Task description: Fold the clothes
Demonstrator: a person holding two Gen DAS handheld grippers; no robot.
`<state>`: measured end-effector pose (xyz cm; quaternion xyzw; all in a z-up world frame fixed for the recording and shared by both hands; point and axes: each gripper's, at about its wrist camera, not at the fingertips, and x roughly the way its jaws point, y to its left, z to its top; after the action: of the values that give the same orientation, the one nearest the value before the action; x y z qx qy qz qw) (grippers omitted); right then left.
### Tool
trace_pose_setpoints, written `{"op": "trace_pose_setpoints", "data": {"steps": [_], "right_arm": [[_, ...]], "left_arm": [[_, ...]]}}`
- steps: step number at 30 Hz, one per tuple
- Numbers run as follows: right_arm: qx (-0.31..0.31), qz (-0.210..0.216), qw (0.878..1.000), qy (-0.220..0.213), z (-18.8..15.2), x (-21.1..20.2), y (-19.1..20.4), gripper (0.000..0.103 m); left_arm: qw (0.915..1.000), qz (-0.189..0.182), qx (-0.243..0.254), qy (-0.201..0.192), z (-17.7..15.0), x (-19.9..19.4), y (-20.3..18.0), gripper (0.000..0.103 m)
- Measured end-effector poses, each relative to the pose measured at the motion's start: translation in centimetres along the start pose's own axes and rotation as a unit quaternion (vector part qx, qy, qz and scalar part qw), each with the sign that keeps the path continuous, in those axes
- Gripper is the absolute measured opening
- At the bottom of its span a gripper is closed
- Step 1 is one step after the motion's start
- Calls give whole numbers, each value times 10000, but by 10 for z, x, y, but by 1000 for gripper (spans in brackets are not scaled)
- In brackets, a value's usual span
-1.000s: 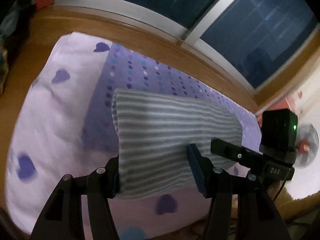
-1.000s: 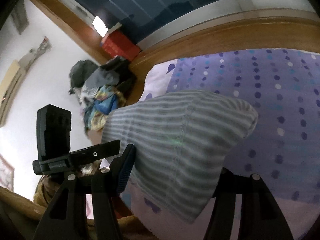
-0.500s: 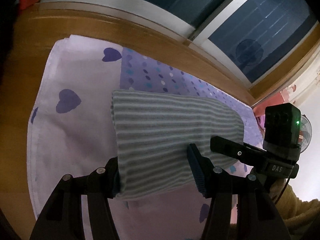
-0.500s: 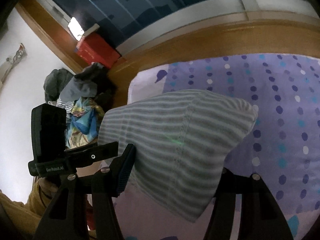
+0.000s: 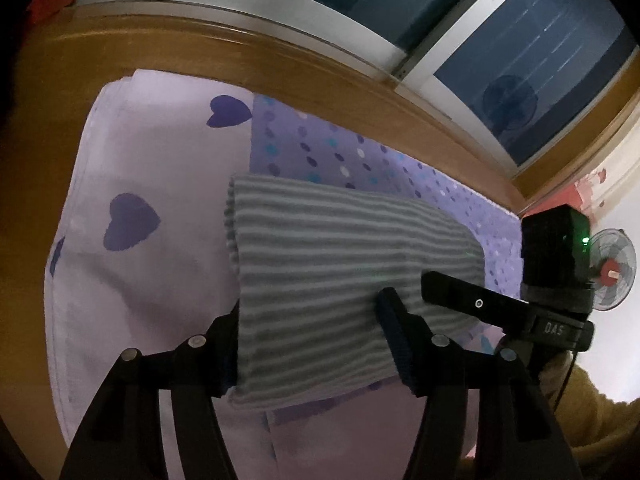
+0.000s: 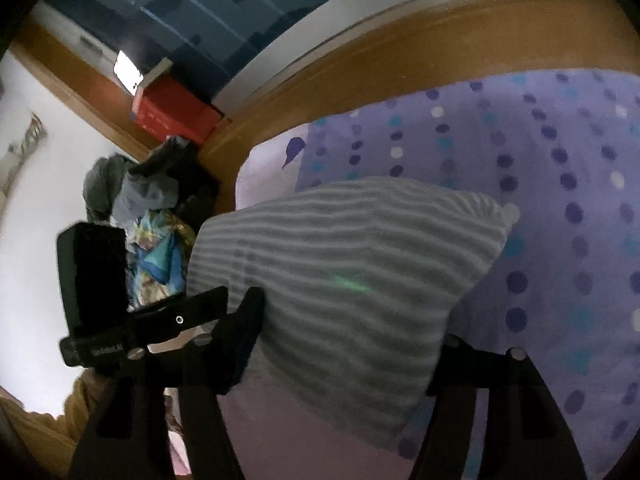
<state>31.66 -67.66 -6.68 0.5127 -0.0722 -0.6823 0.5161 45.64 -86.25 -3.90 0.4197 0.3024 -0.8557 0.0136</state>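
**Striped garment between both sets of fingers above the bedding**

In the left wrist view, the left gripper (image 5: 312,344) fills the bottom of the frame with the folded grey-striped garment (image 5: 340,272) between its fingers; the jaws are opening, and the cloth reaches from the left finger to the blue-padded right finger (image 5: 394,336), filling the gap. Whether the pads press on it I cannot tell. The garment stretches from the centre toward the right of the frame, where the right gripper's black body (image 5: 556,280) meets its far end.

In the right wrist view, the right gripper (image 6: 348,344) sits at the bottom, its jaws also opening, with the same garment (image 6: 344,280) bulging between them across the centre. The left gripper's black body (image 6: 104,296) shows at the left.

Under the garment lie a purple dotted sheet (image 6: 560,168) and a pale lilac sheet with dark hearts (image 5: 152,208). A wooden ledge (image 5: 200,56) runs behind them below a dark window (image 5: 540,64). A heap of clothes (image 6: 152,208) and a red box (image 6: 172,114) occupy the upper left of the right view; a fan (image 5: 614,270) stands at the right edge of the left view.
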Motion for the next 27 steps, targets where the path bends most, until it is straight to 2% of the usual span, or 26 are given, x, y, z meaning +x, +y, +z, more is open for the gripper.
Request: {"op": "trace_pose_setpoints", "data": {"steps": [2, 7, 12, 15, 19, 23, 25, 27], "right_arm": [[-65, -20, 10000, 18, 0, -2, 1, 68], [-324, -374, 9987, -135, -1, -22, 11, 68], [-603, -771, 9929, -670, -3, -61, 23, 68], [-930, -980, 9858, -996, 0, -75, 37, 68], [-1216, -900, 9845, -886, 9, -55, 49, 68], [-1299, -924, 9858, -519, 10, -17, 46, 68], [-1303, -959, 9862, -340, 2, -1, 37, 68], [-1262, -798, 9878, -441, -4, 0, 30, 68]], "left_arm": [[10000, 51, 24, 32, 1, -4, -1, 62], [9985, 478, 248, -105, -2, -29, -7, 62], [9960, 591, 494, -459, 2, -60, -22, 62], [9936, 585, 786, -556, 14, -57, -37, 62], [9910, 772, 995, -451, 32, -22, -48, 62], [9867, 1221, 1073, -90, 22, 12, -43, 62], [9913, 1032, 799, -142, 17, 14, -32, 62], [9935, 904, 670, -147, 14, 12, -27, 63]]}}
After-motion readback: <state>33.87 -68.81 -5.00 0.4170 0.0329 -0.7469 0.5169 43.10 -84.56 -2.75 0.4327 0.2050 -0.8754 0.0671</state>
